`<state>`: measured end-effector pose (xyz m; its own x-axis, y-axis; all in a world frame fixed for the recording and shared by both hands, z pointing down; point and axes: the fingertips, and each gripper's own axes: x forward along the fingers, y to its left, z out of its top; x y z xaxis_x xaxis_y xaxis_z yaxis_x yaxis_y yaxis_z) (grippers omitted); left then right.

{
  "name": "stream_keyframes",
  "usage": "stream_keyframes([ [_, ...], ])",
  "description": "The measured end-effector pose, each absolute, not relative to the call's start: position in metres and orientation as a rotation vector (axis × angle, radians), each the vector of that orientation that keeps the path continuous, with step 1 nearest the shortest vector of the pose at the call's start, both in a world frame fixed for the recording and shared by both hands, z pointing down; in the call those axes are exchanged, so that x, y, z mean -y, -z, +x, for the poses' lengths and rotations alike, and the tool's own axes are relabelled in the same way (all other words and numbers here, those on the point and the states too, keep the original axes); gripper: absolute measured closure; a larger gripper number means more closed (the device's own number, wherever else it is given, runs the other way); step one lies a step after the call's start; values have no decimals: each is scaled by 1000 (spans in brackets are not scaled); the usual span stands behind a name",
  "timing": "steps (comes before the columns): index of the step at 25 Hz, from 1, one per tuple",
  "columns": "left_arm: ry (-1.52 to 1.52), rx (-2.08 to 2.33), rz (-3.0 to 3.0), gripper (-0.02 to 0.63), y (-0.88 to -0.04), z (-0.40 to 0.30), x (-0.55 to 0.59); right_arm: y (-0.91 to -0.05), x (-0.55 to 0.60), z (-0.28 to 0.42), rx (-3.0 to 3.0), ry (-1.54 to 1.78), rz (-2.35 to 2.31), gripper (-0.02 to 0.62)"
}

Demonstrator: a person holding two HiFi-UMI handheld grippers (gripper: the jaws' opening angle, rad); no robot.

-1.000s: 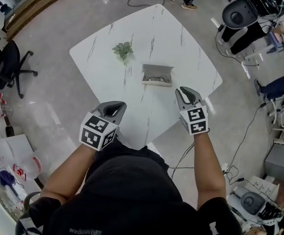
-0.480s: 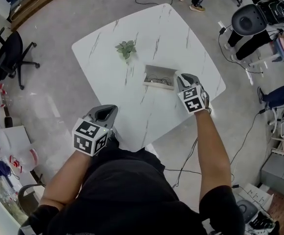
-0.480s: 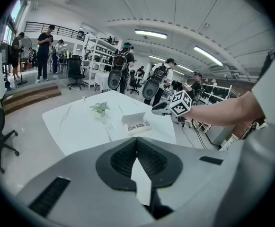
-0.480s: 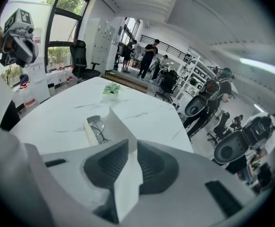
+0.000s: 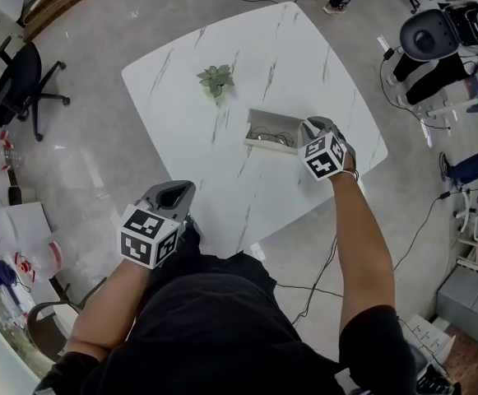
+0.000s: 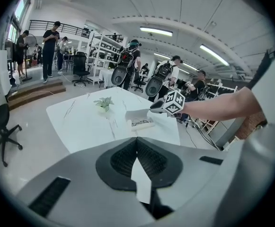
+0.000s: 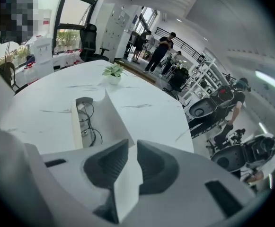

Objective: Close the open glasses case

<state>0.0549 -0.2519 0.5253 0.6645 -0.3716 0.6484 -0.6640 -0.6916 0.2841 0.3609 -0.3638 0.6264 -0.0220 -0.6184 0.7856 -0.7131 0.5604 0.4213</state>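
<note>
My right gripper has come forward since one second ago. Then it hung above the near part of the table, well apart from the glasses case. Half a second ago it was already close, and now its tips are at the right end of the case. The case itself has not moved: it lies near the middle of the white marble top, its lid still stands up on the far side, and the glasses lie in the base. In the right gripper view my jaws are only a narrow slit apart, and the near corner of the lid runs down to this slit. I cannot tell if the jaws touch it. My left gripper has almost not changed its place. It hangs off the near corner of the table, close to my body, with its two jaws pressed together and nothing between them. The small plant stands beyond the case, apart from it, as before.
</note>
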Motion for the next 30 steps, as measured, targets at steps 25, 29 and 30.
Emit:
stream_keyframes([
  [25,-793,740,2386,601,-529,67,247,-627,335,351,1692,2,1055,580],
  [29,-793,730,2394,601,-527,67,244,-627,328,348,1692,-2,1056,578],
  [30,-793,728,2396,601,-527,67,244,-628,325,347,1693,-5,1056,578],
])
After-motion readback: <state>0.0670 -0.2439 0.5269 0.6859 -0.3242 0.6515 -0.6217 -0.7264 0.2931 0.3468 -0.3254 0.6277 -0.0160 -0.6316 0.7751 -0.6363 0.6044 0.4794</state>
